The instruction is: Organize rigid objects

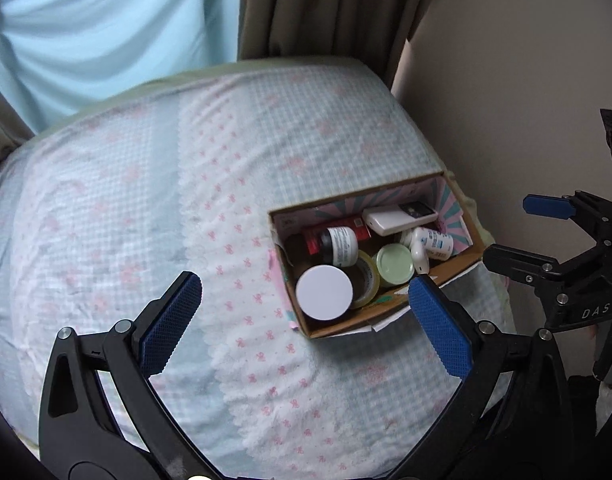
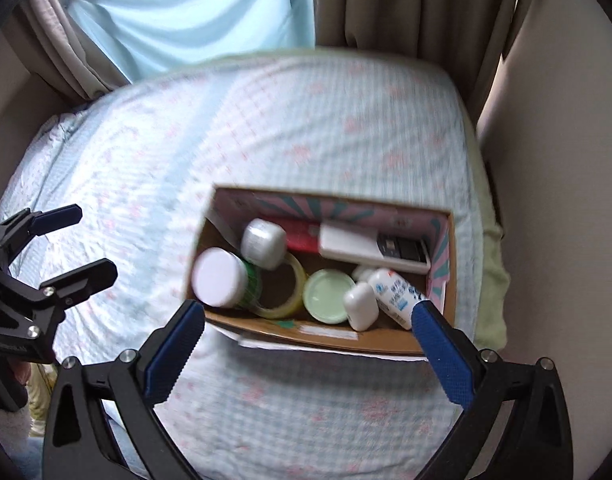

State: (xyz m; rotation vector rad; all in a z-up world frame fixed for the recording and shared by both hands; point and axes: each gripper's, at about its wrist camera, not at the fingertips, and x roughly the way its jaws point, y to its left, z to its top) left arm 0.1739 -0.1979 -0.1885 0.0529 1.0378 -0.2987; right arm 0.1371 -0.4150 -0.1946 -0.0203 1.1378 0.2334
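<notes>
A cardboard box [image 1: 461,262] [image 2: 325,336] sits on the bed near its right edge. It holds a white-lidded jar [image 1: 323,292] [image 2: 218,278], a tape roll [image 2: 284,308], a pale green lid [image 1: 394,264] [image 2: 328,290], a white remote [image 1: 401,216] [image 2: 369,248], a dark bottle [image 1: 337,245], small white bottles [image 2: 393,292] and a red item [image 2: 302,236]. My left gripper [image 1: 306,312] is open and empty above the bed, just left of the box. My right gripper [image 2: 307,336] is open and empty above the box's near wall.
The bed has a pale blue checked cover with pink bows [image 1: 126,220] [image 2: 146,160]. Curtains [image 1: 325,8] hang behind it and a beige wall [image 1: 525,80] is on the right. The right gripper shows in the left wrist view [image 1: 517,228], and the left gripper in the right wrist view [image 2: 94,240].
</notes>
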